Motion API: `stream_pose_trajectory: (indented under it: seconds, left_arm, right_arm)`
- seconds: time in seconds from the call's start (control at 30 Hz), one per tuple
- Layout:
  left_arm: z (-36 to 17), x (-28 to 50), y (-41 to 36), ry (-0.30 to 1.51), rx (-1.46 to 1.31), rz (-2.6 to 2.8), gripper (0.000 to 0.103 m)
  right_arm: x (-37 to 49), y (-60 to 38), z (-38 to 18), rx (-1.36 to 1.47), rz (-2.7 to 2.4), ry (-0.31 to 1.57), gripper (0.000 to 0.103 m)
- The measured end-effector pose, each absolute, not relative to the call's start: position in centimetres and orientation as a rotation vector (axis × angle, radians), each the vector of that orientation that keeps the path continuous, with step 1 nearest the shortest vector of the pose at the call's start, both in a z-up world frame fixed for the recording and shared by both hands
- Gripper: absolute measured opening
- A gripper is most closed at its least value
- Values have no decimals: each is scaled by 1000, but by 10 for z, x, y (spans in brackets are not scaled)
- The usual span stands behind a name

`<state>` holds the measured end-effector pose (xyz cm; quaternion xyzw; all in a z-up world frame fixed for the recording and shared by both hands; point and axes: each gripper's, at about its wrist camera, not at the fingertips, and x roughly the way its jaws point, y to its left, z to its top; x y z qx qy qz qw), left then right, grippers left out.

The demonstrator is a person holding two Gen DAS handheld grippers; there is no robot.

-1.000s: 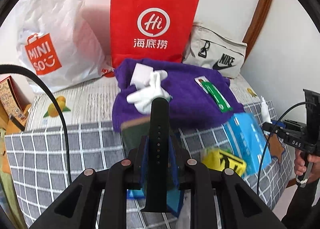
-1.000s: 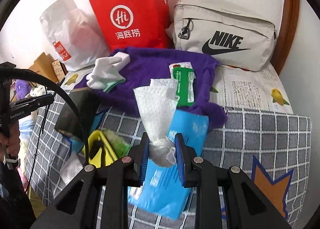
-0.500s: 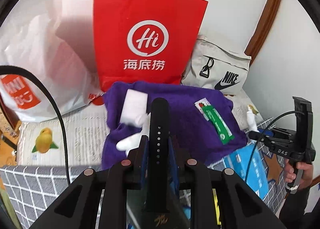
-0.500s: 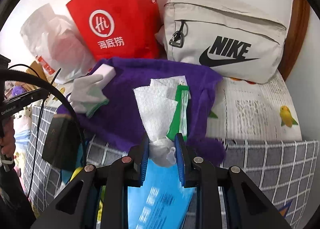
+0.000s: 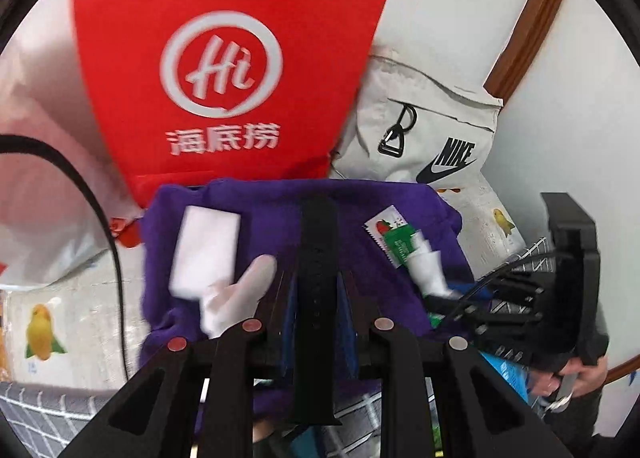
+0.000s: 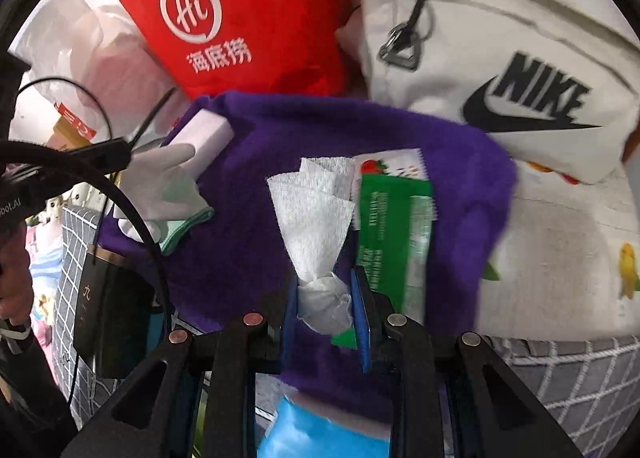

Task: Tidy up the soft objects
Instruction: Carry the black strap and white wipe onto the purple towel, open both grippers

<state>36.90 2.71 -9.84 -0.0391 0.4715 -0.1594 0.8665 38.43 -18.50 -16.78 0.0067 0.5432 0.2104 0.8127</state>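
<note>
The left gripper [image 5: 316, 290] has its jaws clamped on a black watch strap [image 5: 318, 258] with a row of small holes, and the strap sticks up over a purple fuzzy towel [image 5: 272, 217]. The right gripper [image 6: 324, 298] has its jaws clamped on the scrunched end of a white tissue [image 6: 316, 217], and the rest of the tissue fans out above the towel too. The towel lies spread on a bed with a grey checked blanket [image 6: 560, 378] at the near side and a sheet with little yellow bird pictures [image 5: 40, 330] under it. On the towel, to the left, sits a white block [image 5: 206, 250] that looks like a sponge, touching a white glove [image 5: 236, 302] just near it. To the right on the towel lies a green packet [image 6: 394, 234] with a strawberry picture on its far end, right beside the tissue. At the far side a red paper bag [image 5: 224, 69] with a white "Hi" circle stands against the wall, with a white plastic bag [image 6: 80, 49] on its left and a cream Nike bag [image 6: 500, 69] on its right. In the right wrist view a black box [image 6: 108, 306] shows at the left edge of the towel, and a blue pack [image 6: 312, 434] peeks out at the near edge. In the left wrist view a hand [image 5: 576, 374] holds the other gripper's handle at the right.
</note>
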Motion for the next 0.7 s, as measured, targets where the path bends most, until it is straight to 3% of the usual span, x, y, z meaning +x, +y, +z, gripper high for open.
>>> stream_pose_trajectory:
  seconds: [0.6,0.7]
  left_arm:
    - [-159,412,5,1167,-90,-281,21]
    - [-158,411,6,1178,-96,-280,27]
  right_arm:
    - [402,-177,-193,-31,445,1263,30]
    - [400,-176,-189,-36,452,1251,43]
